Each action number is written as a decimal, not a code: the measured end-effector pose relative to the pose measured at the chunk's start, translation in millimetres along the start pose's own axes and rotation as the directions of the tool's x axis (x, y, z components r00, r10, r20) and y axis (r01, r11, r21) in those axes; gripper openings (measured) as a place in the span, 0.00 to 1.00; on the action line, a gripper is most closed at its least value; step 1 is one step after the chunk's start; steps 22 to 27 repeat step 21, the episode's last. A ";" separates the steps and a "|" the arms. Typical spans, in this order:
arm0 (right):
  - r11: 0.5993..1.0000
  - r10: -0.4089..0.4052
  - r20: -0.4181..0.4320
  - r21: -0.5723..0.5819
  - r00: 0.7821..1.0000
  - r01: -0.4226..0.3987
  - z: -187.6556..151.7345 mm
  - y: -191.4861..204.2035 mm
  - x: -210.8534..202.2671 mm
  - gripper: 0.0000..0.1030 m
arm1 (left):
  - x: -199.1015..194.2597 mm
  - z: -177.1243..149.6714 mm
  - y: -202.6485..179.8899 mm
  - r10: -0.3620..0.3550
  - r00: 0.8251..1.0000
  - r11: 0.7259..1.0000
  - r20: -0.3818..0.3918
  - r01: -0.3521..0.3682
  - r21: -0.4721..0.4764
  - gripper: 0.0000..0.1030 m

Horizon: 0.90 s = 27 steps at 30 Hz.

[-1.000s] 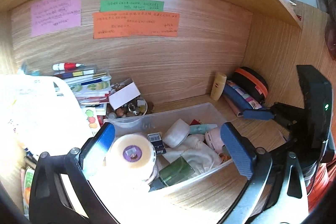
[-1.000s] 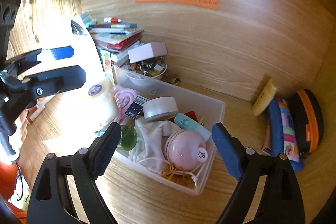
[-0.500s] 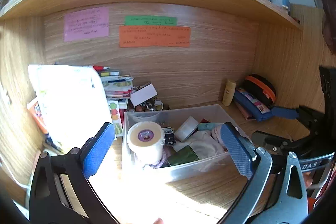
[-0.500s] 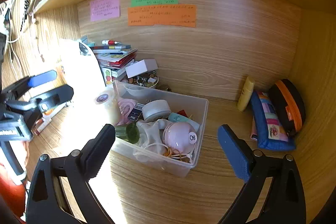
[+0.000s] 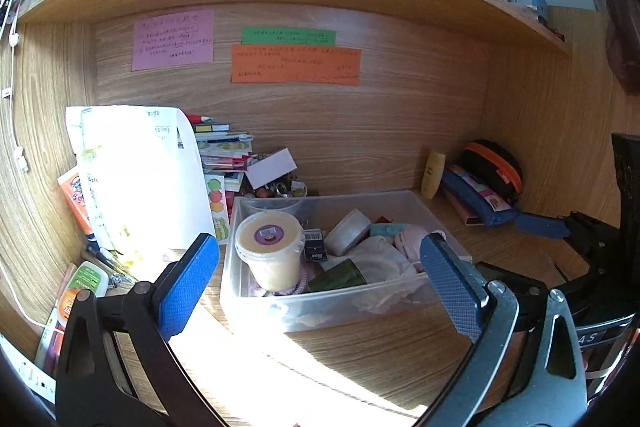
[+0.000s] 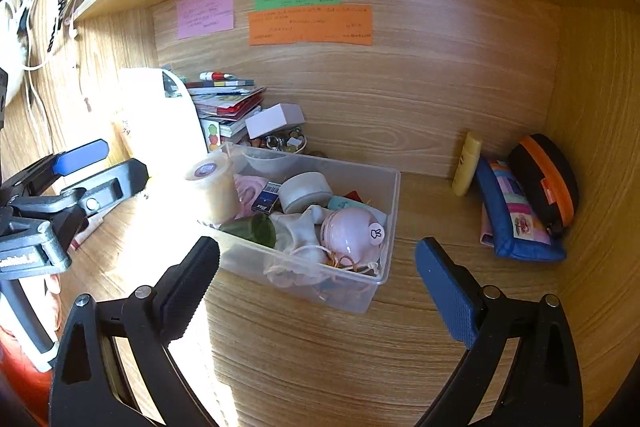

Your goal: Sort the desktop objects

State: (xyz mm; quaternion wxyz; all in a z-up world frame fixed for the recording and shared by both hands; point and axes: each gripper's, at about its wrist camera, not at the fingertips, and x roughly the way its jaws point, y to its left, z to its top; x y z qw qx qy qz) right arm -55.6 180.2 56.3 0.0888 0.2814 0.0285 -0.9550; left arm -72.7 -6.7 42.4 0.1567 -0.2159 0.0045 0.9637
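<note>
A clear plastic bin (image 5: 280,303) (image 6: 394,195) stands on the wooden desk, packed with a cream tub (image 5: 269,247) (image 6: 212,187), a pink round case (image 6: 352,233), a white round tin (image 6: 306,191), a dark card box (image 5: 314,247) and crumpled cloth. My left gripper (image 5: 320,287) is open, back from the bin's near wall, nothing between its blue pads. My right gripper (image 6: 318,285) is open too, empty, facing the bin's front corner. The left gripper (image 6: 80,167) also shows at the left of the right wrist view.
A book stack (image 5: 224,155) with a white box (image 6: 274,119) and a trinket dish sits behind the bin. A white bag (image 5: 136,179) leans at the left. A yellow tube (image 6: 466,163), blue pouch (image 6: 512,215) and black-orange case (image 6: 548,179) lie in the right corner.
Both grippers have drawn back from the bin, which now looks smaller and farther. The upper shelf has come into view. The right jaws stand a little wider.
</note>
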 end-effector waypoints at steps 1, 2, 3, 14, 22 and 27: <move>1.000 0.000 0.002 -0.005 1.000 0.000 -0.3 1.1 -0.5 0.95 | 1.1 -1.2 -1.3 0.003 1.000 1.000 -0.005 -0.003 0.003 0.99; 1.000 -0.001 0.005 -0.011 1.000 0.002 -0.6 2.2 -1.2 0.95 | 2.6 -2.9 -2.1 0.009 1.000 1.000 -0.009 -0.009 0.004 0.99; 1.000 -0.002 0.008 -0.014 1.000 0.002 -0.5 2.8 -1.6 0.95 | 4.3 -4.9 -3.1 0.013 1.000 1.000 -0.013 -0.013 0.006 0.99; 1.000 -0.007 0.000 -0.009 1.000 0.007 -3.1 0.1 0.3 0.95 | 19.0 -20.4 -6.9 0.023 0.998 1.000 -0.053 -0.022 0.009 0.99; 1.000 0.005 -0.015 0.007 1.000 -0.005 -4.9 -2.1 5.4 0.95 | 18.8 -21.0 -9.8 0.034 0.999 0.999 -0.039 -0.033 0.023 0.99; 1.000 0.005 -0.015 0.007 1.000 -0.005 -4.9 -2.1 5.4 0.95 | 18.8 -21.0 -9.8 0.034 0.999 0.999 -0.039 -0.033 0.023 0.99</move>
